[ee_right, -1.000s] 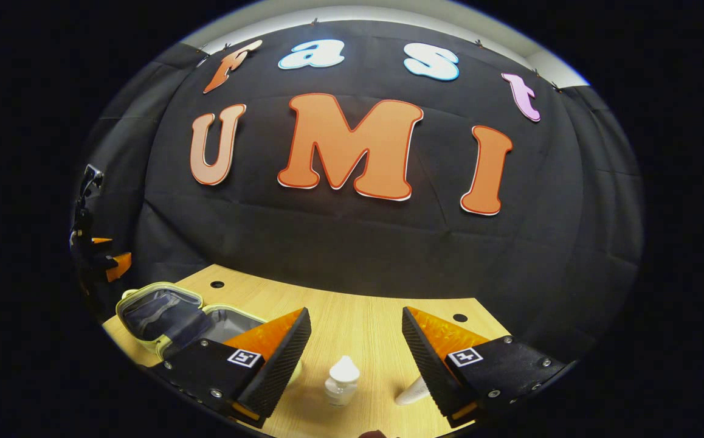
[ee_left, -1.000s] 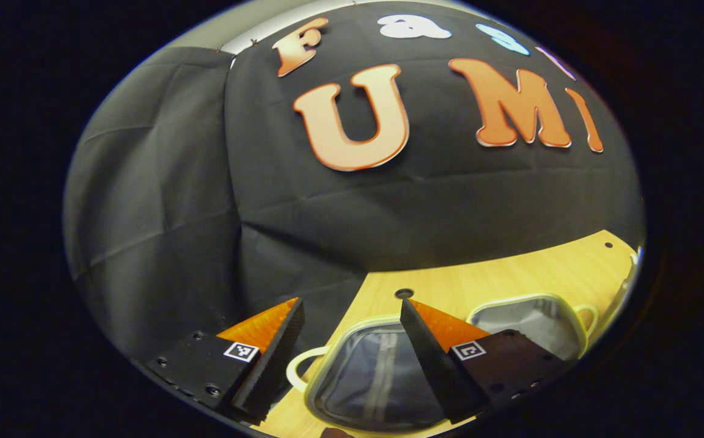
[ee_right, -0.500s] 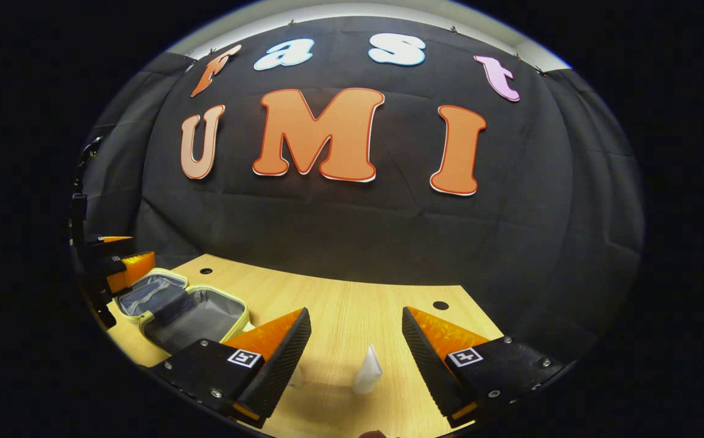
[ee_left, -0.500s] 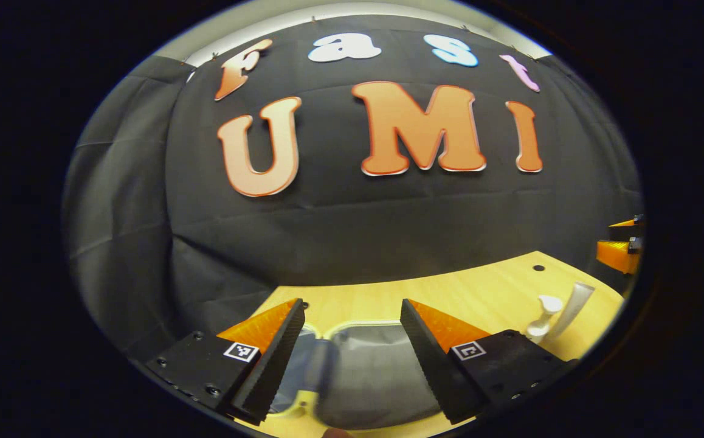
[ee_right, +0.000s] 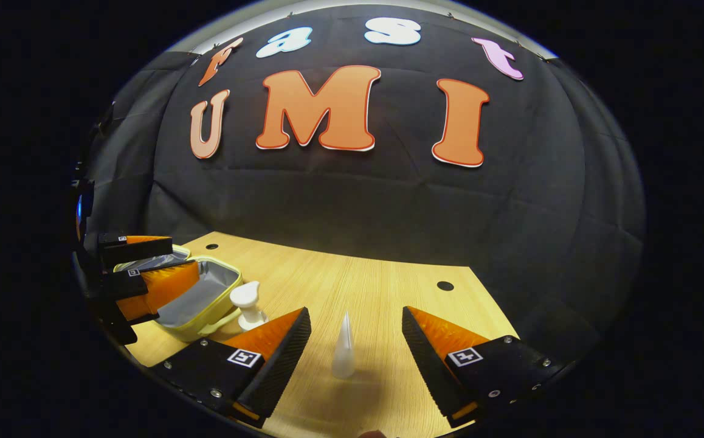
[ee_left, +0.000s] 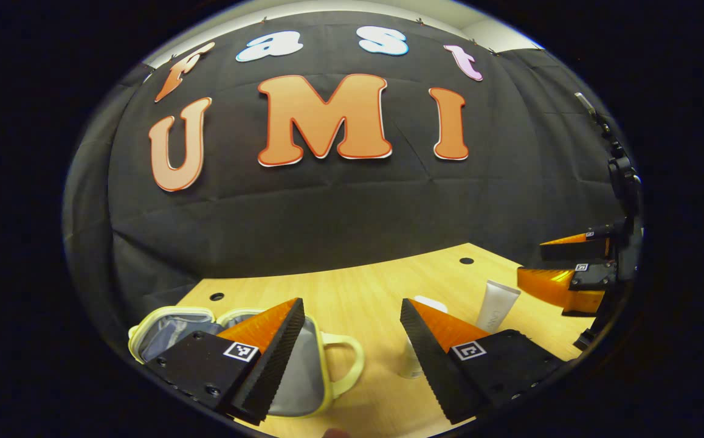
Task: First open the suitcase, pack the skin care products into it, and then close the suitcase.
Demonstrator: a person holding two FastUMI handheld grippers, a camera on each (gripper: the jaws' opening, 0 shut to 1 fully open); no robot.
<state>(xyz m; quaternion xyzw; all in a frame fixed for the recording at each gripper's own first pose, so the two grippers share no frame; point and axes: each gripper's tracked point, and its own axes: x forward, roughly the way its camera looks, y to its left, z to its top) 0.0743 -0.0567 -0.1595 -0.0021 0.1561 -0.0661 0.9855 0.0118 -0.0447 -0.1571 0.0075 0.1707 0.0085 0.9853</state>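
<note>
suitcase open on table, landmark | pump bottle just right of suitcase, upright | tube further right, standing on its cap | my left gripper released, over suitcase | my right gripper released, tube between fingers, untouched | I'd lower squarely, squeeze tube low, gently.
</note>
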